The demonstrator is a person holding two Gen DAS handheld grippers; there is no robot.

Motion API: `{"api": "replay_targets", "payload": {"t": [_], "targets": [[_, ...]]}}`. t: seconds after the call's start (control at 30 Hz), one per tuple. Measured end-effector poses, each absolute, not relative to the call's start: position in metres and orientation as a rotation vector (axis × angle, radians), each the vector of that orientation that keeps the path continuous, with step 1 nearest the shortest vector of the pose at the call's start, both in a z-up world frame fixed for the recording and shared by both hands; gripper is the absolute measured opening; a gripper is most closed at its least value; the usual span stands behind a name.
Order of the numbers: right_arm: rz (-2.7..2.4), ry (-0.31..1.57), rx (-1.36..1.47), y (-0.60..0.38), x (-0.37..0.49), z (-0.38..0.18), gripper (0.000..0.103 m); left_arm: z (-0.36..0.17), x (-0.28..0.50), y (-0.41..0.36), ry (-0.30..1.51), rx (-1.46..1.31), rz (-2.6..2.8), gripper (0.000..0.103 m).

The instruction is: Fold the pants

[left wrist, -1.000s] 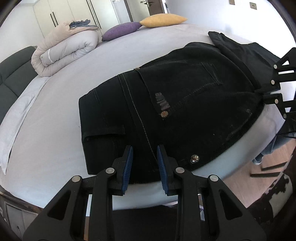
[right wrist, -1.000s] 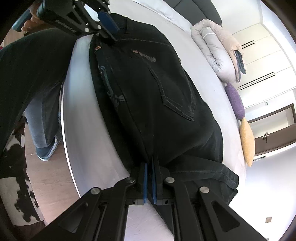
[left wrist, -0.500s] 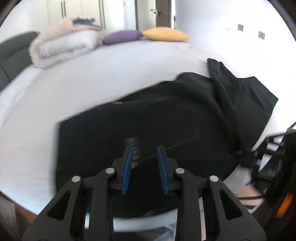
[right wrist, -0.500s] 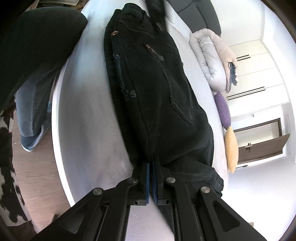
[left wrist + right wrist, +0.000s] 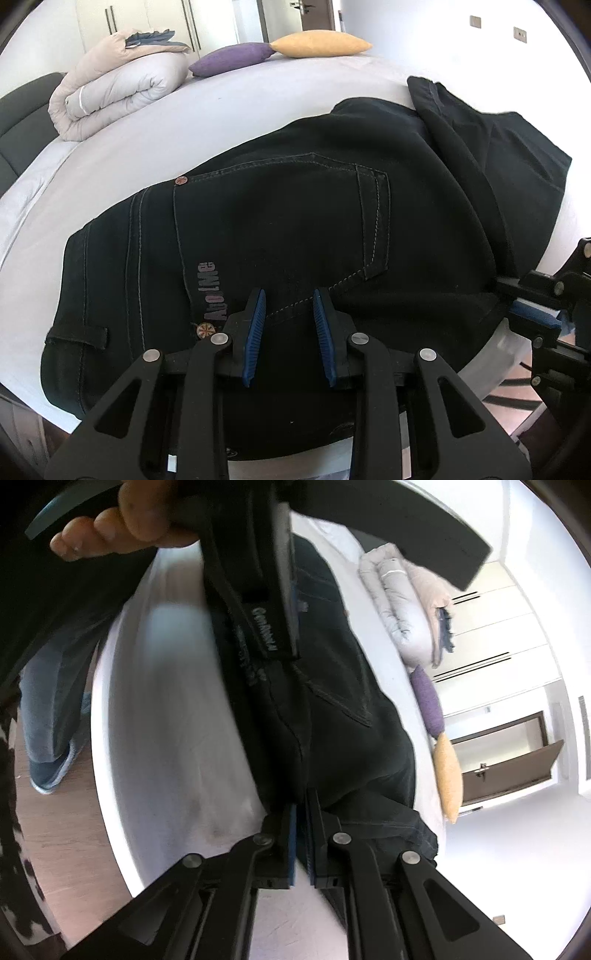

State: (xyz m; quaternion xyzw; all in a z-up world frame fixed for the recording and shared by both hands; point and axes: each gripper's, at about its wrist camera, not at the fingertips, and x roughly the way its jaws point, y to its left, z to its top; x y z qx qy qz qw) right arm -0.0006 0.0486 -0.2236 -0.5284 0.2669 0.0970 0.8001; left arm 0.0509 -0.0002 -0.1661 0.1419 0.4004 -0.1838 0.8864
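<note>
Near the back pocket [image 5: 325, 221] of the black jeans [image 5: 258, 240], left gripper [image 5: 288, 332] hovers parted and empty; right gripper [image 5: 301, 834], jaws just easing apart with denim still between them, should release fully before lifting clear

Left gripper [image 5: 287, 302] pointed steeply down, blue pads [image 5: 255, 332] apart with a clear gap, nothing clamped. Right gripper [image 5: 301, 812] angled down more shallowly; jaws had just been opening, narrow gap between pads, dark fabric between them, though whether the pads still pressed on it was hard to tell. Bare hand [image 5: 122, 524] wrapped the left gripper's handle, seen blurred from the right wrist.
</note>
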Motion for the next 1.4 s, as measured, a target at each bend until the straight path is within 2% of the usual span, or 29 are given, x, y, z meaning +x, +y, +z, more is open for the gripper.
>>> {"api": "replay_targets", "payload": {"t": [0.07,0.13,0.17,0.2,0.3,0.33,0.43,0.57,0.63,0.67,0.77,1.0,1.2,1.27,1.3,1.33,1.4], "targets": [[0.183,0.56,-1.053,0.041,-0.001,-0.211,0.035,-0.166,0.05,0.006,0.835,0.261,-0.386,0.026],[0.181,0.551,-0.9,0.024,0.001,-0.185,0.086,-0.167,0.05,0.004,0.834,0.274,-0.383,0.026],[0.195,0.558,-0.775,0.009,0.006,-0.166,0.094,-0.169,0.049,0.003,0.832,0.282,-0.38,0.026],[0.182,0.565,-0.671,-0.006,0.012,-0.151,0.095,-0.17,0.05,0.0,0.829,0.287,-0.377,0.026],[0.075,0.645,-0.35,-0.071,0.057,-0.114,0.093,-0.171,0.05,-0.001,0.821,0.279,-0.373,0.026],[0.033,0.674,-0.228,-0.098,0.075,-0.106,0.088,-0.171,0.049,0.0,0.819,0.278,-0.371,0.026],[-0.063,0.737,0.224,-0.198,0.134,-0.096,0.081,-0.171,0.047,0.004,0.817,0.275,-0.371,0.026],[-0.109,0.776,0.67,-0.297,0.195,-0.125,0.072,-0.171,0.047,0.011,0.822,0.255,-0.382,0.026],[-0.136,0.804,0.82,-0.33,0.217,-0.146,0.064,-0.17,0.048,0.014,0.828,0.245,-0.388,0.026],[-0.155,0.811,0.878,-0.343,0.227,-0.155,0.063,-0.17,0.049,0.016,0.83,0.241,-0.391,0.026],[-0.172,0.78,0.992,-0.365,0.242,-0.169,0.062,-0.169,0.051,0.019,0.837,0.232,-0.397,0.026],[-0.159,0.764,1.024,-0.376,0.28,-0.171,0.063,-0.169,0.055,0.025,0.844,0.222,-0.405,0.026],[-0.072,0.787,1.022,-0.363,0.305,-0.171,0.057,-0.168,0.055,0.027,0.848,0.231,-0.406,0.026],[-0.066,0.786,1.027,-0.363,0.31,-0.176,0.049,-0.167,0.054,0.027,0.848,0.234,-0.406,0.026],[-0.07,0.789,1.032,-0.364,0.311,-0.178,0.037,-0.167,0.055,0.027,0.849,0.234,-0.405,0.026],[-0.076,0.793,1.041,-0.367,0.311,-0.18,0.021,-0.167,0.054,0.026,0.849,0.235,-0.405,0.026],[-0.066,0.792,1.063,-0.372,0.312,-0.182,0.01,-0.166,0.054,0.025,0.85,0.237,-0.404,0.026]]}}
